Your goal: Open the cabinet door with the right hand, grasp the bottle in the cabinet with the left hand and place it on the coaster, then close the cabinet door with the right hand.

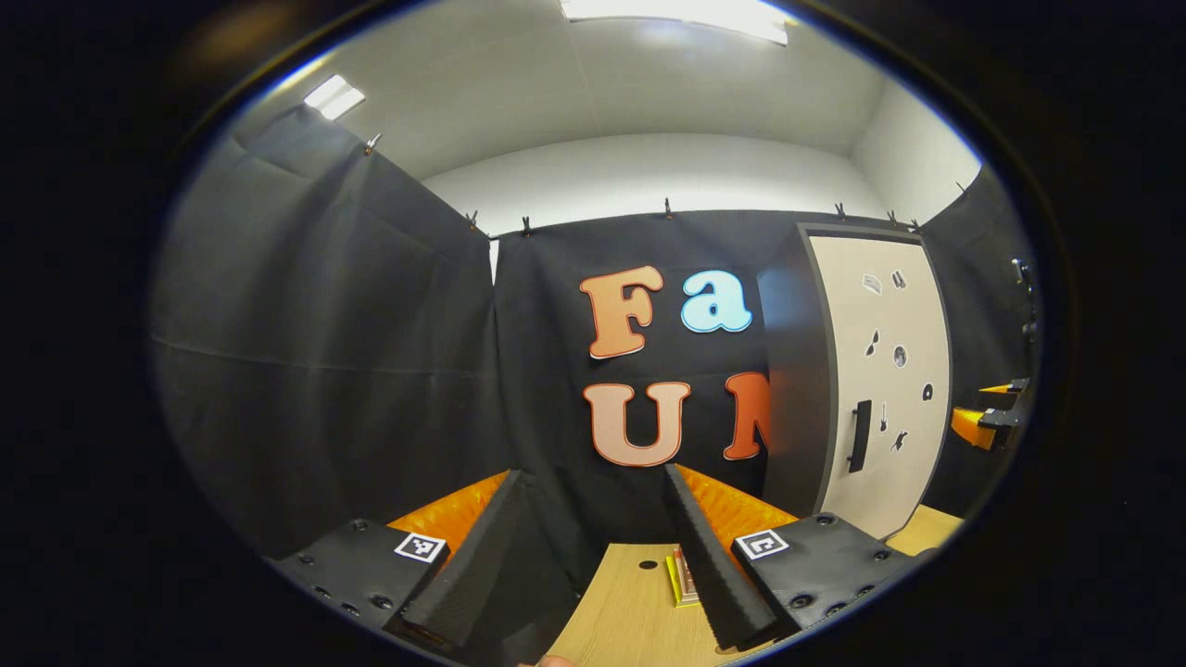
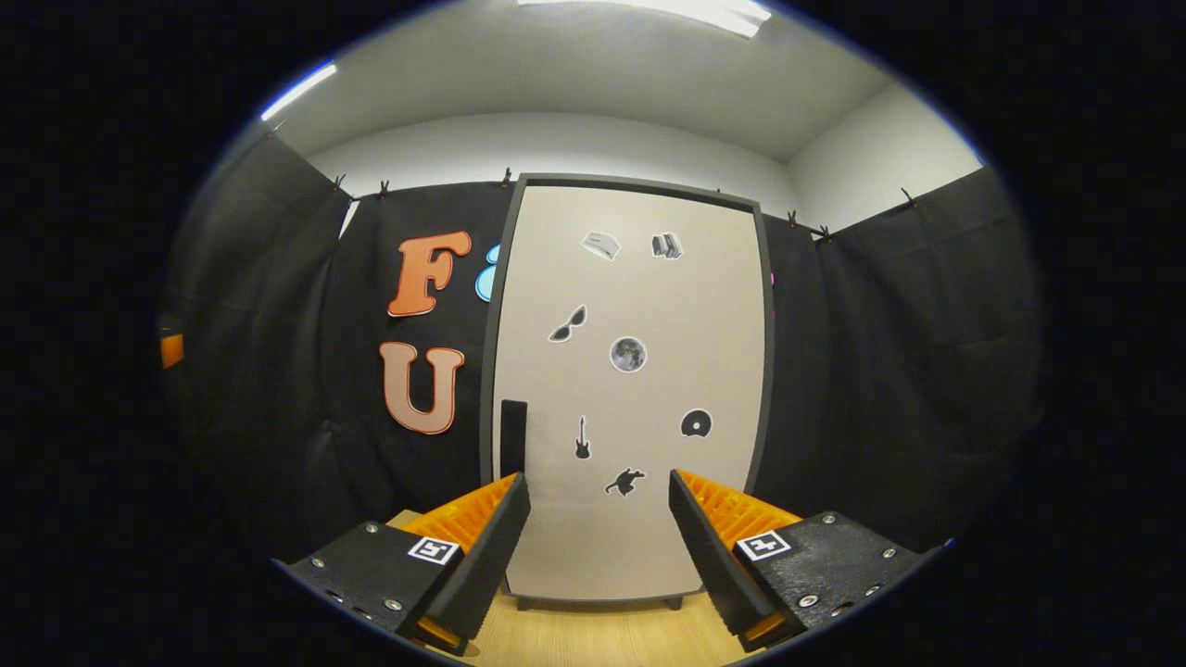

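The cabinet (image 2: 630, 389) stands straight ahead in the right gripper view. Its pale door carries small stickers and is closed, hiding whatever is inside. A dark vertical handle (image 2: 513, 437) sits at the door's left edge. My right gripper (image 2: 598, 477) is open and empty, a short way in front of the door. In the left gripper view the cabinet (image 1: 880, 371) stands at the right, with its handle (image 1: 860, 435). My left gripper (image 1: 593, 474) is open and empty, facing the booth wall. Under its right finger lies a small yellow-edged coaster (image 1: 682, 579), partly hidden.
A light wooden table (image 1: 630, 602) runs under both grippers up to the cabinet's feet (image 2: 593, 630). Black cloth walls close the booth on all sides. Part of the right gripper (image 1: 987, 421) shows past the cabinet at the far right of the left gripper view.
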Available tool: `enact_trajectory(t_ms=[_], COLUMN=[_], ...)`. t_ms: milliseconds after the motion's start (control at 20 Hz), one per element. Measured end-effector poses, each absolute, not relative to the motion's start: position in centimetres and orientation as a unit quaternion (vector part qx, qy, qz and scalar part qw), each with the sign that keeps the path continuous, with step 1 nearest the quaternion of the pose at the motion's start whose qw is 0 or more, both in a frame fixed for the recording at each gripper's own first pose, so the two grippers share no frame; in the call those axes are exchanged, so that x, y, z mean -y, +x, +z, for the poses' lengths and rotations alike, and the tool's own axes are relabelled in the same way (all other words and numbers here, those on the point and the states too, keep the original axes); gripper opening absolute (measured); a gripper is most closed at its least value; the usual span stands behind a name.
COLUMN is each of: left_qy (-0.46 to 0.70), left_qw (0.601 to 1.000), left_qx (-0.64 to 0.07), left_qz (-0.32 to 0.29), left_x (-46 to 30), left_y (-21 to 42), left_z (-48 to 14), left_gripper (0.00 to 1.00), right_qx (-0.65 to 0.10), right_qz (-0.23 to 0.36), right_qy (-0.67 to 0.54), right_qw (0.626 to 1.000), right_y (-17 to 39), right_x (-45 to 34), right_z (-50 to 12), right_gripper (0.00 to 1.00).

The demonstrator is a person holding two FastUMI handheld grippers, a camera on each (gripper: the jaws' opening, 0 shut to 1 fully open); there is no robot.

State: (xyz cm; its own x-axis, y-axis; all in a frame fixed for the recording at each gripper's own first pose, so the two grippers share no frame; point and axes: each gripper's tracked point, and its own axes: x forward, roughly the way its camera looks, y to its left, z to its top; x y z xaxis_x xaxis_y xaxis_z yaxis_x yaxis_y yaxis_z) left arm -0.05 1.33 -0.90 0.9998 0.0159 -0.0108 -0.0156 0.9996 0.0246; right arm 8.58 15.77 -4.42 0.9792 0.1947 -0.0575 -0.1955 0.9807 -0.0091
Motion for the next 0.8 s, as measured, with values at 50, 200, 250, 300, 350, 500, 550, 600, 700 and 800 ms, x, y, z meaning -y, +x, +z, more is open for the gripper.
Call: enact_trajectory(t_ms=[50, 200, 250, 300, 350, 500, 550, 600, 700, 800], left_qy=[0.014, 0.015, 0.016, 0.017, 0.019, 0.022, 0.023, 0.024, 0.025, 0.027], left_qw=[1.0, 1.0, 1.0, 1.0, 0.999, 0.999, 0.999, 0.999, 0.999, 0.998], left_qx=[-0.005, -0.006, -0.008, -0.009, -0.01, -0.012, -0.011, -0.011, -0.01, -0.01], left_qz=[0.011, 0.016, 0.019, 0.021, 0.025, 0.035, 0.038, 0.041, 0.046, 0.05], left_x=[-1.6, -2.2, -2.5, -2.8, -3.1, -4.2, -4.5, -4.8, -5.2, -5.6], left_y=[-0.1, -0.1, -0.2, -0.2, -0.2, -0.2, -0.2, -0.1, 0.2, 0.4], left_z=[-0.8, -1.1, -1.2, -1.4, -1.4, -1.6, -1.5, -1.5, -1.6, -1.6], left_gripper=[0.98, 0.98, 0.98, 0.98, 0.98, 0.98, 0.98, 0.98, 0.98, 0.98], right_qx=[-0.031, -0.042, -0.046, -0.048, -0.052, -0.06, -0.062, -0.064, -0.071, -0.084], right_qz=[0.102, 0.119, 0.123, 0.124, 0.126, 0.132, 0.131, 0.129, 0.127, 0.127], right_qy=[-0.003, 0.006, 0.007, 0.007, 0.006, 0.011, 0.01, 0.007, 0.004, 0.008], right_qw=[0.994, 0.992, 0.991, 0.991, 0.991, 0.989, 0.989, 0.99, 0.989, 0.988], right_y=[9.2, 11.1, 11.9, 12.7, 13.3, 15.6, 16.4, 17.3, 19.0, 20.4], right_x=[-16.6, -19.1, -19.9, -20.6, -21.3, -23.3, -23.9, -24.4, -25.3, -26.1], right_z=[-4.7, -5.5, -5.9, -6.2, -6.6, -7.5, -7.9, -8.2, -9.0, -10.0], right_gripper=[0.93, 0.93, 0.93, 0.93, 0.93, 0.93, 0.93, 0.93, 0.93, 0.93])
